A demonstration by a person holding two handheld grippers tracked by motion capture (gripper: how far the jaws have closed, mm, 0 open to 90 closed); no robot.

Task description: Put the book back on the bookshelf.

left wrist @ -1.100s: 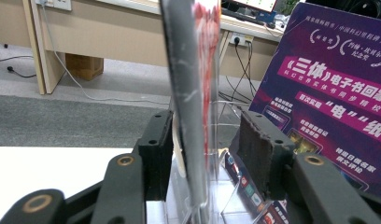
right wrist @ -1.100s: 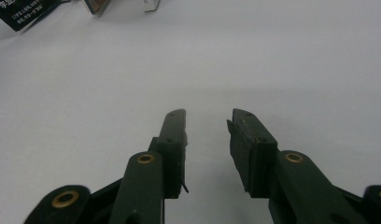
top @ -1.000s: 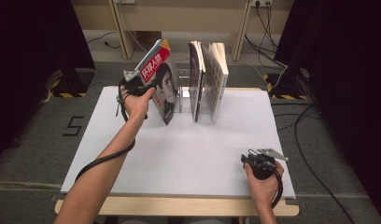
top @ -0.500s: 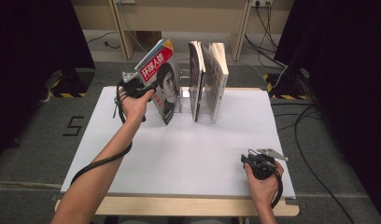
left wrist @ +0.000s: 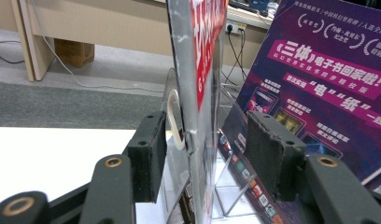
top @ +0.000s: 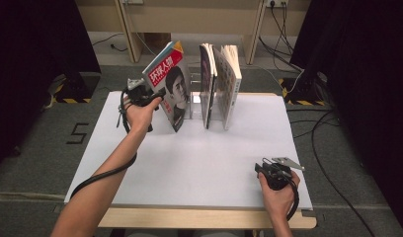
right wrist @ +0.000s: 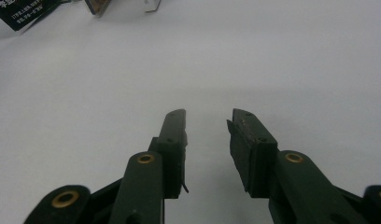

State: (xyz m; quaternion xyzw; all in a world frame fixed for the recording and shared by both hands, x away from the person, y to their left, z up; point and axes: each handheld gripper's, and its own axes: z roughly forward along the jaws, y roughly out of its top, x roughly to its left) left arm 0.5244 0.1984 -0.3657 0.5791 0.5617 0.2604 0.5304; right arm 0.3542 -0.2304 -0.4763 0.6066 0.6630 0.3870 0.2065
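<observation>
Left gripper [left wrist: 205, 163]: jaws spread, having just been opening, with the edge of the red-covered magazine [left wrist: 200, 84] standing between the pads; a gap shows on both sides, so neither pad presses on it. Same gripper in the high view [top: 157, 94], held level at the magazine's left edge by the person's left hand [top: 138, 113]. Red-covered magazine [top: 172, 84]: upright but tilted, top leaning left, bottom edge on the worktop [top: 189, 158], resting in the left slot of a clear acrylic stand [top: 195, 101] near the far edge. Purple magazine [left wrist: 314, 79]: just beside it to the right, cover with white lettering facing the left gripper view. Further books [top: 221, 84]: upright in the stand, right of the red one, pages fanned at the top. Right gripper [right wrist: 207, 135]: jaws parted, nothing between them, hovering over bare white surface; seen from above [top: 263, 168] at the near right corner, well apart from the stand, held by the right hand [top: 278, 190].
</observation>
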